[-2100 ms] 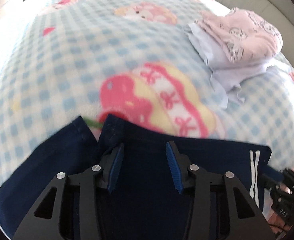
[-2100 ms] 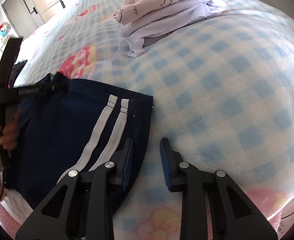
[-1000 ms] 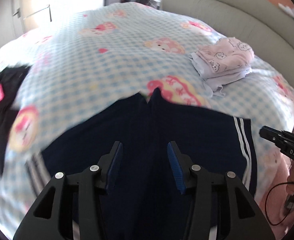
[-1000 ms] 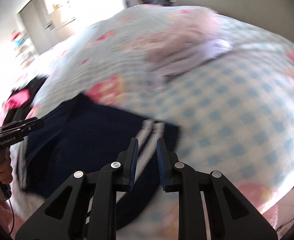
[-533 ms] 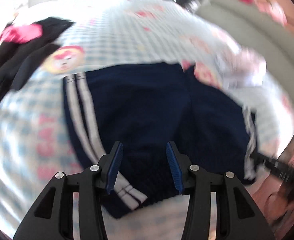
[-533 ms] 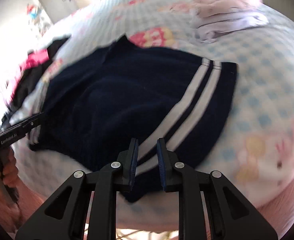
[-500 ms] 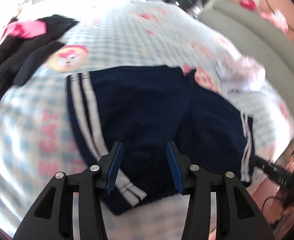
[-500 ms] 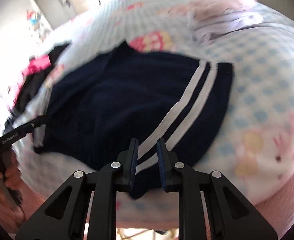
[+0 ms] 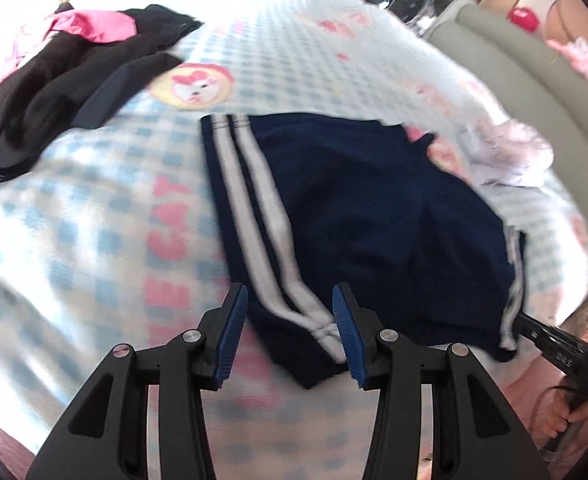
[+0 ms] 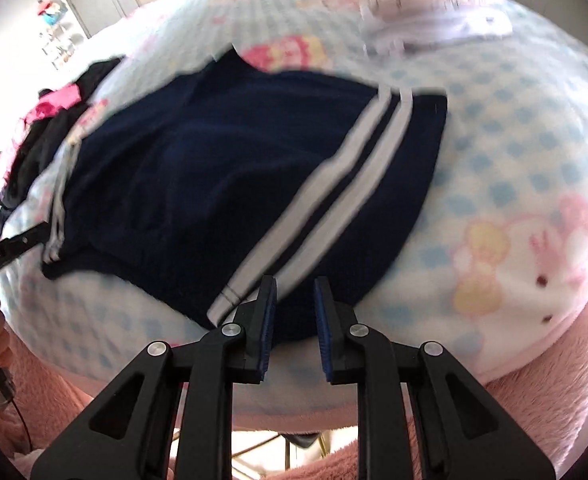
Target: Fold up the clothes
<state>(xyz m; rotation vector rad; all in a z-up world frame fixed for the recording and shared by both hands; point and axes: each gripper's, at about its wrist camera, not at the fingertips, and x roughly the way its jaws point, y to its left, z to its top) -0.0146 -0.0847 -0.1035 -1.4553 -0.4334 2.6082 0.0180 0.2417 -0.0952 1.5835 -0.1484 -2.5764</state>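
— What is the surface?
— A bed under a fleecy blue-and-white checked blanket (image 9: 106,240) with pink cartoon prints; a grey padded headboard (image 9: 505,68) curves behind, and a heap of black and pink clothes (image 9: 62,68) lies at the far edge.

— And the garment?
— Navy shorts with two white side stripes (image 10: 222,160), spread flat near the blanket's front edge.

— The grippers?
— The left gripper (image 9: 290,332) stands wide over the striped waistband corner; the right gripper (image 10: 294,324) shows a narrow gap above the hem, empty.
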